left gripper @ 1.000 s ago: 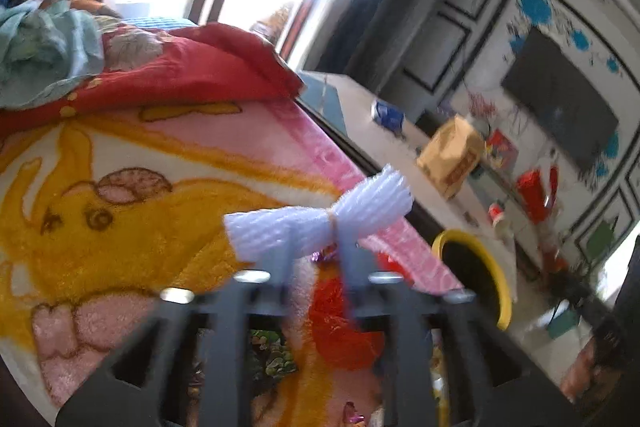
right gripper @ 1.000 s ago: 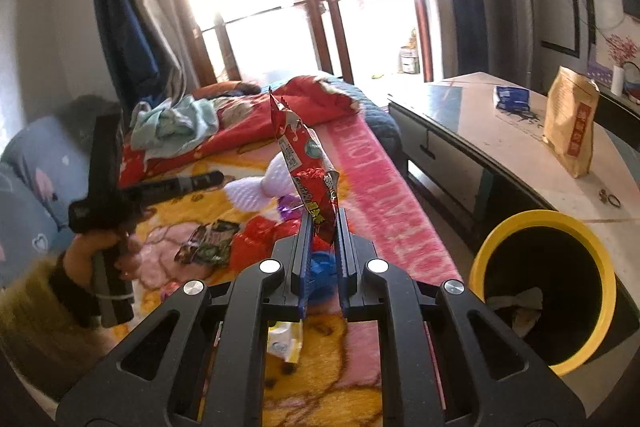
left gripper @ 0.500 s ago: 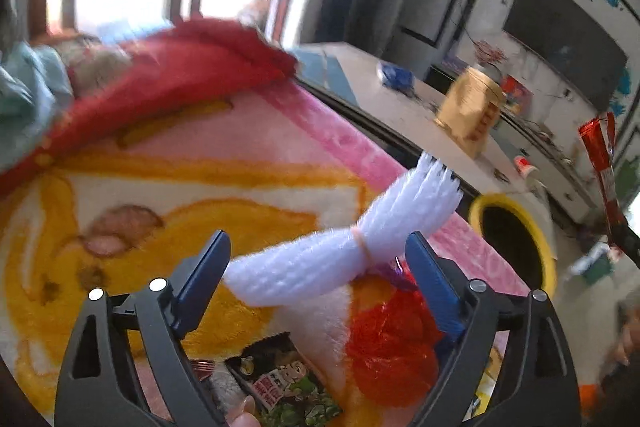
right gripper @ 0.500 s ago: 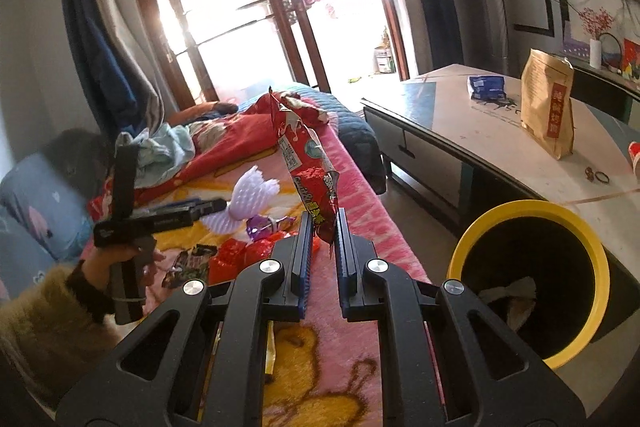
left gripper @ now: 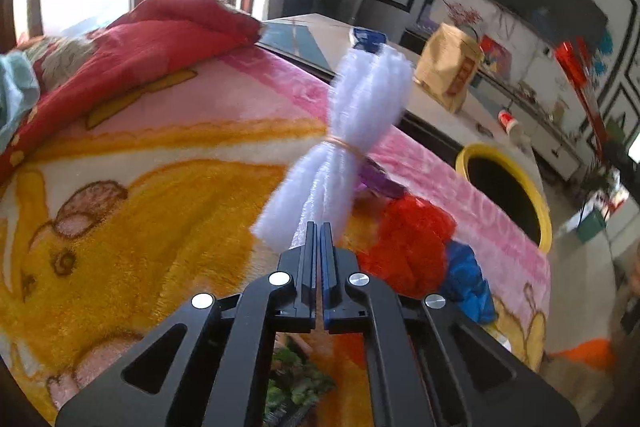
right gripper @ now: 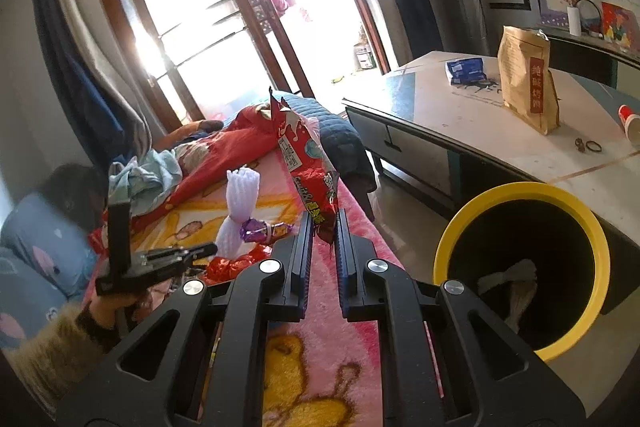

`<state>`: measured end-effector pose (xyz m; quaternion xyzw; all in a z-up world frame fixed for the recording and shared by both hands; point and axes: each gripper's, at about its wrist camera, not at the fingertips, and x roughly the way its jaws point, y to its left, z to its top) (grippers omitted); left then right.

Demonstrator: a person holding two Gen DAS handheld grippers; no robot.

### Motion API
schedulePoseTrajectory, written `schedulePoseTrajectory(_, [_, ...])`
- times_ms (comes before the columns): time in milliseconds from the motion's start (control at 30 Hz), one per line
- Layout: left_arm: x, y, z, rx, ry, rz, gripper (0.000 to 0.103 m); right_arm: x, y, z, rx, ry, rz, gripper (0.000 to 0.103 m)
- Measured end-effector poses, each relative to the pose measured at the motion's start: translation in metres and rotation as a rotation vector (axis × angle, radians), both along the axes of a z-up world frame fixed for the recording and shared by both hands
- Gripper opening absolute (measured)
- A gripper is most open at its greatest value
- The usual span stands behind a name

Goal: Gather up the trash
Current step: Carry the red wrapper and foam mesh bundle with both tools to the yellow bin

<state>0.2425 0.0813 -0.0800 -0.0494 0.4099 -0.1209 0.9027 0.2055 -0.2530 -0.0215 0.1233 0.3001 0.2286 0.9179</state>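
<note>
A white foam net (left gripper: 352, 131), tied at the middle, stands tilted above the cartoon blanket (left gripper: 160, 155). My left gripper (left gripper: 320, 227) is closing its jaws on the net's lower end, and the pads press it. From the right wrist view the left gripper (right gripper: 200, 251) is shut at the base of the foam net (right gripper: 240, 195). My right gripper (right gripper: 322, 223) is shut on a red snack wrapper (right gripper: 304, 163), which sticks upright. The yellow-rimmed bin (right gripper: 444, 247) stands to its right, with pale trash inside.
On the blanket lie red crumpled netting (left gripper: 404, 239), a blue piece (left gripper: 468, 279), a purple candy wrapper (right gripper: 256, 229) and a green snack pack (left gripper: 296, 387). A low table (right gripper: 480, 131) behind the bin carries a brown paper bag (right gripper: 528, 79). Bedding is piled at the back.
The left jaws opened wide around the foam net, then shut on its lower end, and the net now stands more upright. The right gripper has swung toward the bin with the red wrapper.
</note>
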Motion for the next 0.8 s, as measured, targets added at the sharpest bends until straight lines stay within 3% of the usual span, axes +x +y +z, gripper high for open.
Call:
schedulePoseTrajectory(200, [0.000,-0.017,0.011,0.093,-0.061,-0.002,0.003,-0.004,-0.003,0.003,0.011,-0.008,-0.010,0.007])
schedulePoseTrajectory(400, [0.011,-0.018,0.013,0.143,-0.046,0.013,0.003,-0.007,-0.013,0.013,0.025,-0.038,-0.034,0.007])
schedulePoseTrajectory(467, [0.015,-0.019,0.011,0.156,-0.039,0.023,0.009,-0.007,-0.018,0.015,0.034,-0.043,-0.044,0.007])
schedulePoseTrajectory(533, [0.021,-0.017,0.006,0.152,-0.020,0.027,0.016,-0.007,-0.023,0.016,0.042,-0.046,-0.054,0.007])
schedulePoseTrajectory(800, [0.039,-0.019,-0.013,0.140,0.046,0.030,0.012,-0.002,-0.039,0.019,0.077,-0.045,-0.087,0.007])
